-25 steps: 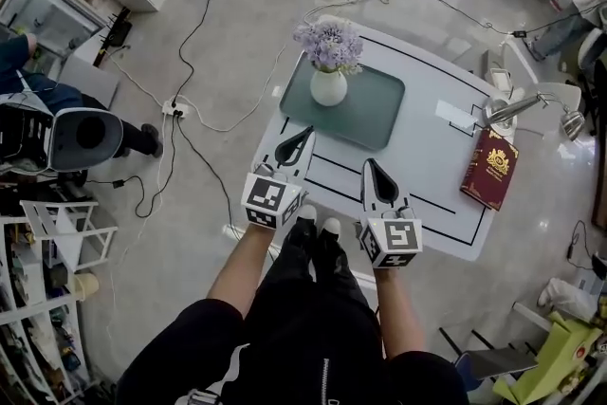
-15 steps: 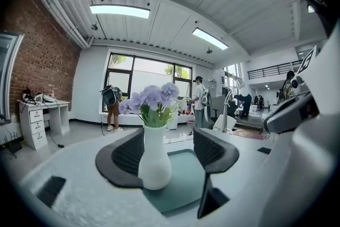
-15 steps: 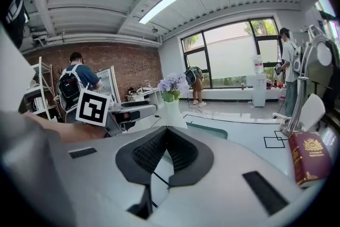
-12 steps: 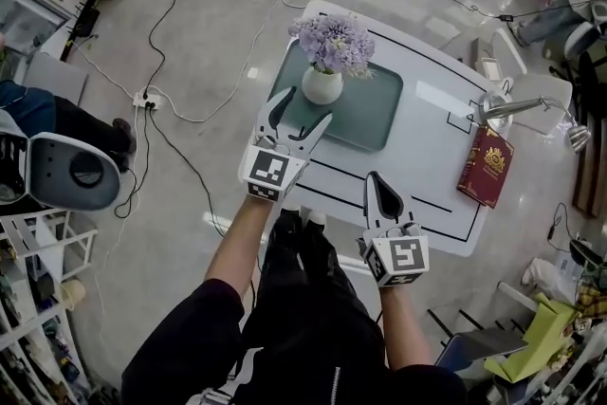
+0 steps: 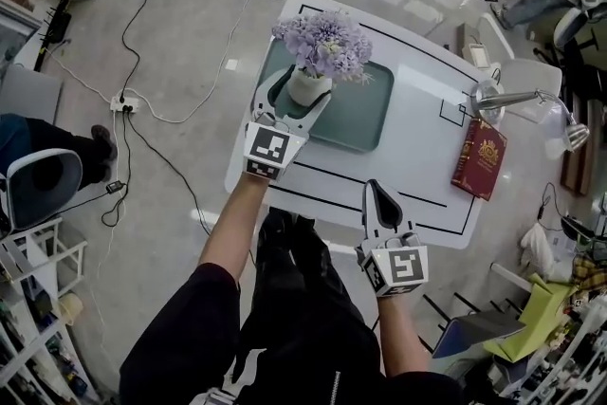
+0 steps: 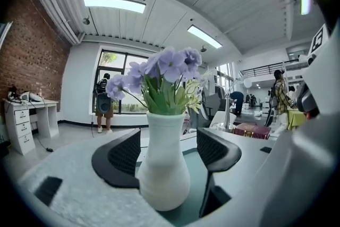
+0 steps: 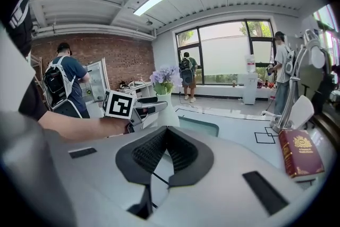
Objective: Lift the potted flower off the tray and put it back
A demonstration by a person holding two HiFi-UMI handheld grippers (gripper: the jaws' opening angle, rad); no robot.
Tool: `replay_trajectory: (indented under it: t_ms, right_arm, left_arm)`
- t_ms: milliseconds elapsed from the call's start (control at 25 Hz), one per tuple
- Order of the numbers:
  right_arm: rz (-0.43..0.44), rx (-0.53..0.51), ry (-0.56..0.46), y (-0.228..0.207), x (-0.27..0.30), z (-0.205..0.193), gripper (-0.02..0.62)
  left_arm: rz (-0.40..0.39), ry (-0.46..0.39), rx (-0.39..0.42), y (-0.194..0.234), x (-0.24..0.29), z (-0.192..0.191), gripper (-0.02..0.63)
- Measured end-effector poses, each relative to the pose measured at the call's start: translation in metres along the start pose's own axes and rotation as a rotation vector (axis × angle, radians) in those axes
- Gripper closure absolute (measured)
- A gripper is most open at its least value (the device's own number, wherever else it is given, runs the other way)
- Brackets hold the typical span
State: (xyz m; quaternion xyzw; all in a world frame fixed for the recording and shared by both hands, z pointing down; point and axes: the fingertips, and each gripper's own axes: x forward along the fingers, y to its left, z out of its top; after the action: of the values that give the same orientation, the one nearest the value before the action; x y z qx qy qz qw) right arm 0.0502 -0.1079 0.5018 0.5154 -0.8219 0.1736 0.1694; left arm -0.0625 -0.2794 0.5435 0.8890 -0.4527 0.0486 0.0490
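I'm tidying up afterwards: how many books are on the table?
1: a red book at the table's right edge. The flowers may hide a little of the table behind them.

A second ago my left hand-held gripper [image 5: 298, 96] hung back over the counter's [image 5: 417, 175] near edge, jaws together, well short of the tray [image 5: 372, 117]. I have since carried it forward and a little down, past the tray's near rim. Half a second ago its tips, already spread, were just short of the pot [image 5: 305, 88]. Its jaws have just been opening to their widest. The pot, which stood well ahead of it, now stands between them. In the left gripper view a finger [image 6: 123, 156] shows on either side, spread wider than the pot and not closed on it.
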Motion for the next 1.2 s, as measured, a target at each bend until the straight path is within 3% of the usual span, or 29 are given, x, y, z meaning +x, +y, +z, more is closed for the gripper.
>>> replay_trajectory:
  t_ms: [720, 920, 1080, 1200]
  right_arm:
    - [-0.099, 0.053, 0.036, -0.019, -0.006, -0.021, 0.588]
    - [-0.113, 0.062, 0.039, -0.024, -0.006, -0.023, 0.588]
    - [-0.118, 0.066, 0.041, -0.027, -0.005, -0.024, 0.588]
    - [-0.117, 0.069, 0.042, -0.027, -0.006, -0.025, 0.588]
  left_arm:
    - [-0.090, 0.003, 0.035, 0.002, 0.065, 0.003, 0.288]
    - [-0.078, -0.004, 0.047, 0.004, 0.069, 0.002, 0.292]
    - [-0.063, -0.019, 0.078, 0.007, 0.068, 0.006, 0.362]
    - [-0.067, -0.018, 0.094, 0.004, 0.067, 0.005, 0.373]
